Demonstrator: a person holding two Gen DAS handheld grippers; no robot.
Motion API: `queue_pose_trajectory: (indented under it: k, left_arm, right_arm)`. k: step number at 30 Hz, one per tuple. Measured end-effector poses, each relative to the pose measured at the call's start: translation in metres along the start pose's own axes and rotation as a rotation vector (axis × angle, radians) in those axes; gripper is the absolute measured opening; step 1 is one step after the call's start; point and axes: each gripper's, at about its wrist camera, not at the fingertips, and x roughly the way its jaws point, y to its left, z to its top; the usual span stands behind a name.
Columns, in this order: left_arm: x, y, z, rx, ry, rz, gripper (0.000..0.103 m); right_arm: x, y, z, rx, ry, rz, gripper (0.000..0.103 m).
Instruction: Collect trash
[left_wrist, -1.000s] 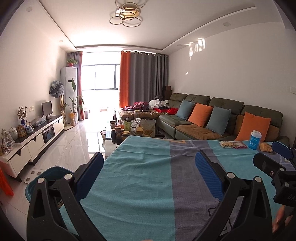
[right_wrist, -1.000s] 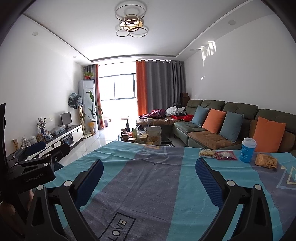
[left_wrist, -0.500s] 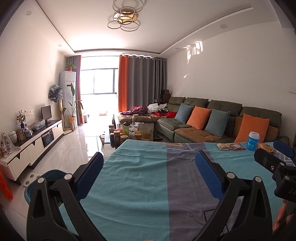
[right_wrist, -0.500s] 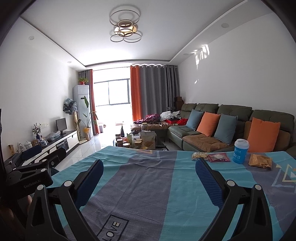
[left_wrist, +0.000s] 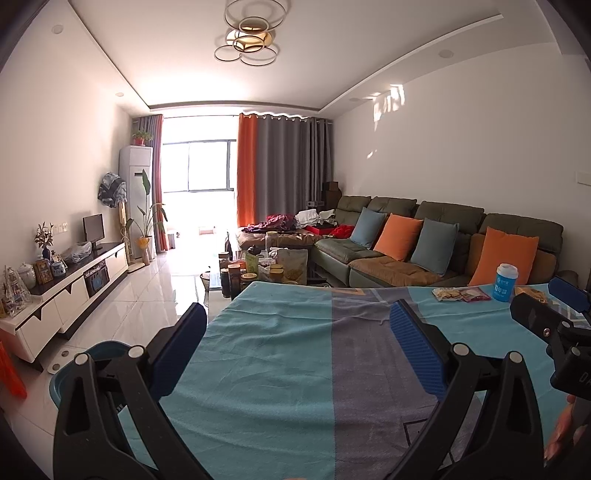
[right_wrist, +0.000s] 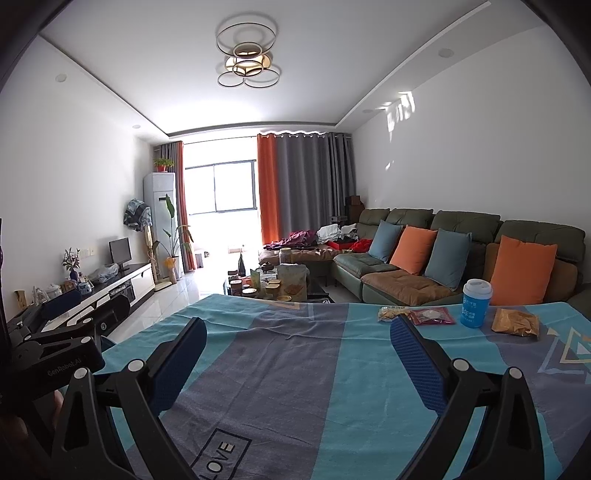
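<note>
On the far right part of the blue-and-grey tablecloth (right_wrist: 295, 369) lie a yellow snack wrapper (right_wrist: 392, 314), a red packet (right_wrist: 431, 316), a blue cup with a white lid (right_wrist: 475, 308) and a crumpled brown bag (right_wrist: 515, 322). The same cup (left_wrist: 505, 282) and wrappers (left_wrist: 460, 294) show far right in the left wrist view. My right gripper (right_wrist: 295, 358) is open and empty, well short of them. My left gripper (left_wrist: 295, 345) is open and empty over the cloth's left half. A blue-green bin (left_wrist: 79, 365) stands on the floor left of the table.
Beyond the table stand a coffee table crowded with jars (right_wrist: 271, 284) and a green sofa with orange and blue cushions (right_wrist: 436, 254). A white TV cabinet (left_wrist: 66, 291) lines the left wall. Tiled floor (left_wrist: 147, 306) runs between them. A person's hand (left_wrist: 561, 432) holds the right gripper.
Both views shift slightly; the table and trash sit a little lower and closer in the frames. Both grippers stay open and empty.
</note>
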Motion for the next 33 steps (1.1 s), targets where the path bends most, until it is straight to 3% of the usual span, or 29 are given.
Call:
queue_pose_trajectory:
  k: [33]
  left_arm:
    - [0.0022, -0.0025, -0.0001, 0.01, -0.006, 0.017, 0.097]
  right_arm:
    - [-0.0014, -0.0005, 0.0009, 0.01, 0.002, 0.0, 0.096]
